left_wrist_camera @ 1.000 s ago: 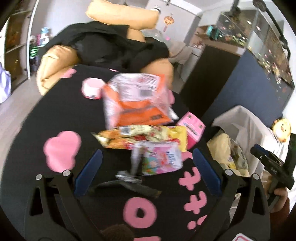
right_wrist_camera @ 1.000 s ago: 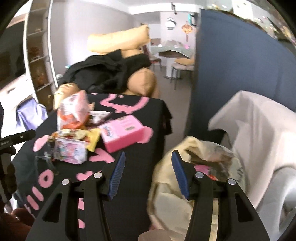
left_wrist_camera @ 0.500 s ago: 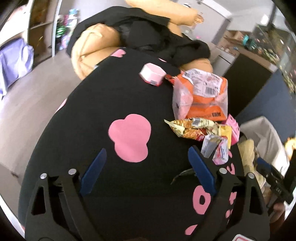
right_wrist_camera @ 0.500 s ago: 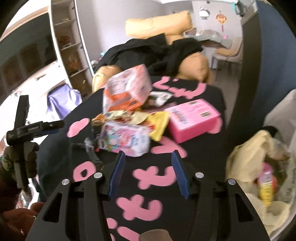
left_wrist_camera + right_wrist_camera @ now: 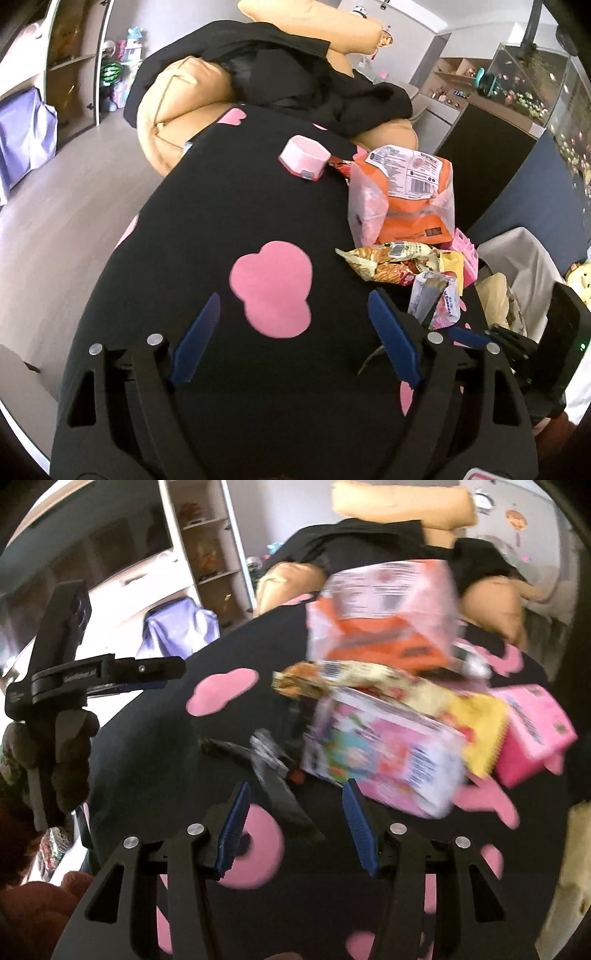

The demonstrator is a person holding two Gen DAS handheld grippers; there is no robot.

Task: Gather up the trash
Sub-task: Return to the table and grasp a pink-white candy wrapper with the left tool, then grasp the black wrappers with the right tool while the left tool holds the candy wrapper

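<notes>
Trash lies on a black table cover (image 5: 229, 206) with pink shapes. There is an orange and pink bag (image 5: 402, 199) (image 5: 380, 613), a crumpled snack wrapper (image 5: 388, 264) (image 5: 332, 679), a pink printed pouch (image 5: 384, 760) (image 5: 439, 299), a pink box (image 5: 532, 731), a small pink tub (image 5: 304, 160) and a dark wrapper (image 5: 273, 771). My left gripper (image 5: 291, 334) is open and empty over a pink cloud shape, left of the pile. My right gripper (image 5: 295, 818) is open and empty, just in front of the dark wrapper and the pouch.
A bin lined with a beige bag (image 5: 498, 299) stands off the table's right side, by a white cloth (image 5: 524, 254). Orange cushions under a black garment (image 5: 288, 74) lie behind the table. Shelves (image 5: 207, 554) stand at the left. The left gripper (image 5: 103, 679) shows in the right wrist view.
My right gripper has swung from the bin to the table and closed in on the pouch and dark wrapper. My left gripper has drifted left, away from the pile.
</notes>
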